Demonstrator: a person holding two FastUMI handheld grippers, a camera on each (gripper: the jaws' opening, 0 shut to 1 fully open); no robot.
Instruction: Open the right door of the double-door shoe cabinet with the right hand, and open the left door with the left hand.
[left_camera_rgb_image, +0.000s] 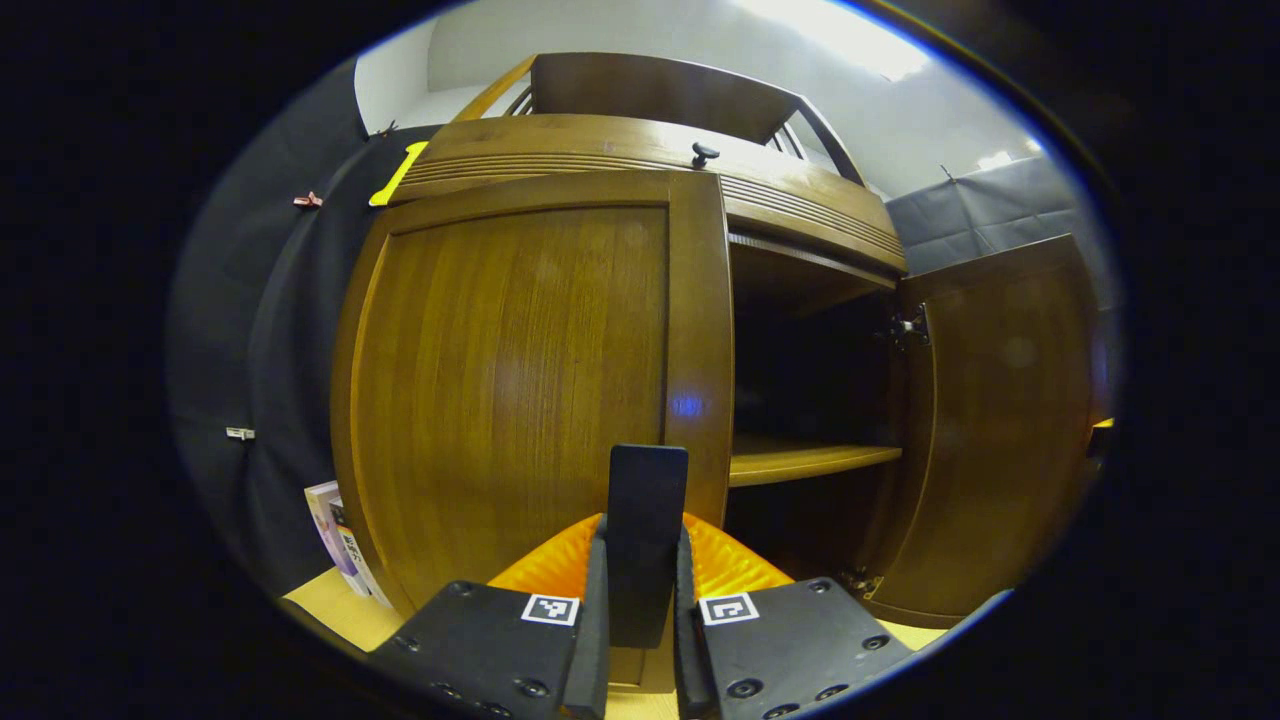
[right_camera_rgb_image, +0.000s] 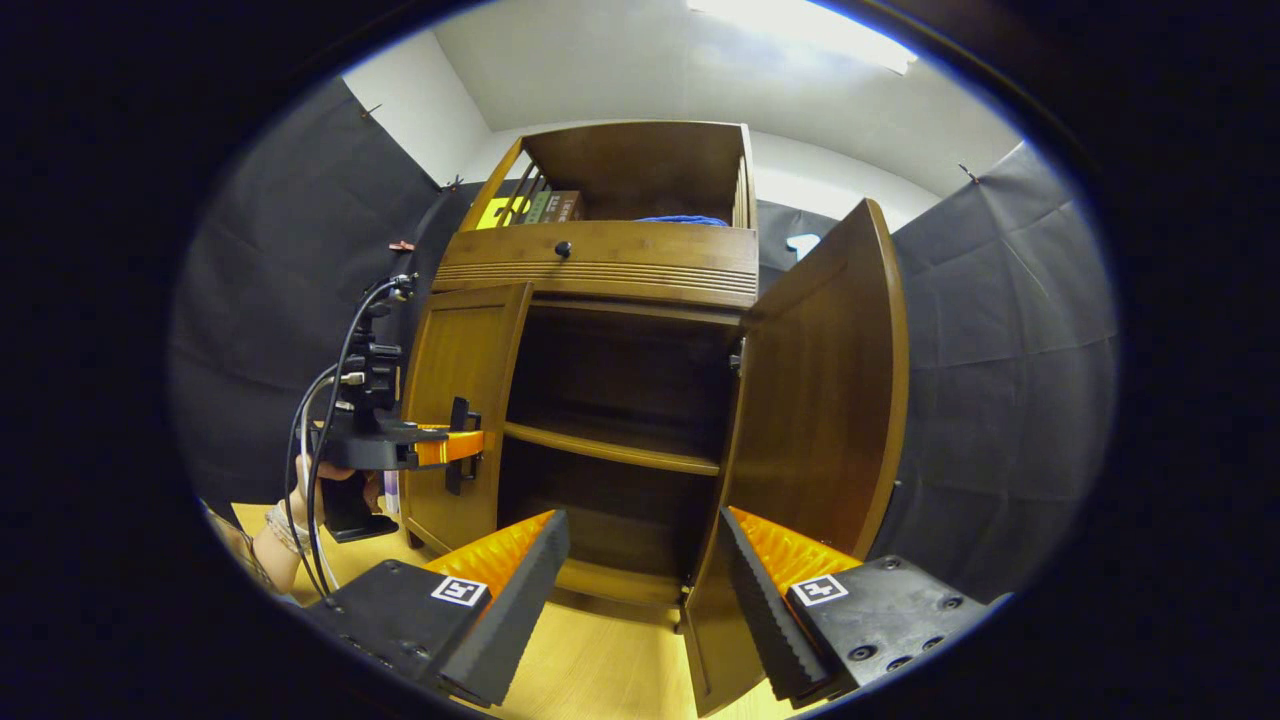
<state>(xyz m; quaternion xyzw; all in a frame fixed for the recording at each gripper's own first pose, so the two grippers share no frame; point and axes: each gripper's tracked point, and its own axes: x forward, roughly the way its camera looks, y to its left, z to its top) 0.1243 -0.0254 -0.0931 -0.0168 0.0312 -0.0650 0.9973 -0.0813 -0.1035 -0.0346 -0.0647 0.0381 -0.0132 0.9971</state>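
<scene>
In the left gripper view we see our left tool (left_camera_rgb_image: 640, 600) low in the centre of the frame, its 2 fingers pressed on either side of the dark upright handle (left_camera_rgb_image: 647, 520) of the left door (left_camera_rgb_image: 520, 390) — clamped on it. That door fills the middle of the frame; its right edge stands just clear of the cabinet's dark opening. To the right, the right door (left_camera_rgb_image: 1000, 420) stands swung wide, with a shelf (left_camera_rgb_image: 810, 458) showing inside between the 2 doors.

In the right gripper view our right tool (right_camera_rgb_image: 640, 590) sits at the bottom with its fingers spread apart, holding nothing. The shoe cabinet (right_camera_rgb_image: 610, 265) stands at centre frame — right door (right_camera_rgb_image: 825, 400) wide open just beyond the right finger, left door (right_camera_rgb_image: 465, 420) partly open. At left a hand (right_camera_rgb_image: 300, 510) holds the left tool (right_camera_rgb_image: 462, 445) on the left door's handle.
</scene>
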